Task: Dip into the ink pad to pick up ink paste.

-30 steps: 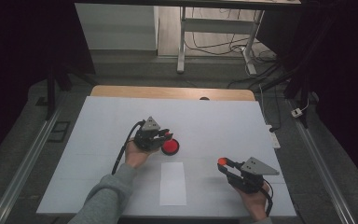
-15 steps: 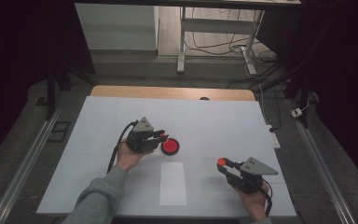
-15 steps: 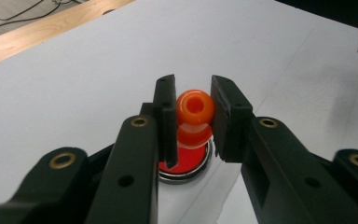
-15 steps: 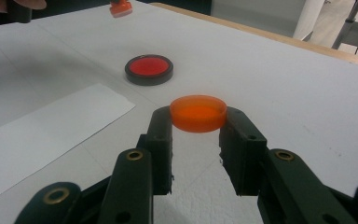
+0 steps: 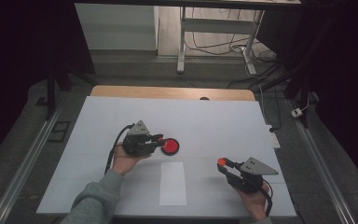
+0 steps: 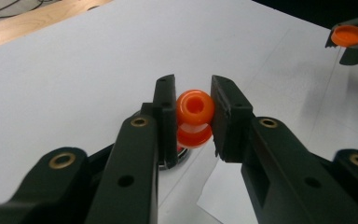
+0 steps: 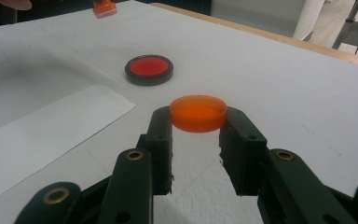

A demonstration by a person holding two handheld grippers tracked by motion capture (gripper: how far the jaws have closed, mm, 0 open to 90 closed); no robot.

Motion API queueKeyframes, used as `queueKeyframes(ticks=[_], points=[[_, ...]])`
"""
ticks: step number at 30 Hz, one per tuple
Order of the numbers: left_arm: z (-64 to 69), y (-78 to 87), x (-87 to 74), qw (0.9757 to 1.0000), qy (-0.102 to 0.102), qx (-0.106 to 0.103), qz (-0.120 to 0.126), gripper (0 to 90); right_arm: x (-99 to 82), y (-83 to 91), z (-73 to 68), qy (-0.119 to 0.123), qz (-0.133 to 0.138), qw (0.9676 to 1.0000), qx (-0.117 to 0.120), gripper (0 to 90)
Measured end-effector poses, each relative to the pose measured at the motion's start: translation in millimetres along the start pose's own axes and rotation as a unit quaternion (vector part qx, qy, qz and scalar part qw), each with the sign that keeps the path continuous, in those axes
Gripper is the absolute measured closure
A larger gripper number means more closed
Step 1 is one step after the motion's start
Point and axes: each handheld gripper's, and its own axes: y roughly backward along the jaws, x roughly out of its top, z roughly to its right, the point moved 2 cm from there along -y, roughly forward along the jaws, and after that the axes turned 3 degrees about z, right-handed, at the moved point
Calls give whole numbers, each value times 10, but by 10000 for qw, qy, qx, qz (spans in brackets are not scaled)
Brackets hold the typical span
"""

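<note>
On the white table top point(image 5: 223, 116), going from the left, the person's left hand point(image 5: 123, 161) holds the left gripper point(image 5: 160, 139) level, its jaws pointing toward the right side of the table. In the left gripper view those two black jaws are clenched on a small orange plastic stamp with a rounded, hollow-topped knob point(image 6: 195, 112); the pads press on the knob from both sides and the wider orange base hangs below them. The stamp sits just above the left edge of a round black-rimmed ink pad with a red centre point(image 5: 170, 146), and whether the two touch cannot be told. Just in front of the ink pad, toward the person, a white rectangular sheet of paper point(image 5: 173, 183) lies flat on the table, its long side running away from the person. Farther right, well apart from the pad and the paper, the right hand point(image 5: 254, 203) holds the right gripper point(image 5: 222, 163) pointing up and to the left. Its jaws are closed on a shallow round orange plastic cap point(image 7: 198, 113), gripped by the rim on opposite sides, open face down, lifted clear of the table. The right gripper view looks past the cap to the ink pad and the paper beyond.
</note>
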Motion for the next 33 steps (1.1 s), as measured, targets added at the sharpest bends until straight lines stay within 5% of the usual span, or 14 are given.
queueKeyframes(ticks=[33], points=[[268, 246, -112, 9989, -78, -455, 47, 721, 5, -1, -5, 13, -9, 10000, 9, 653]])
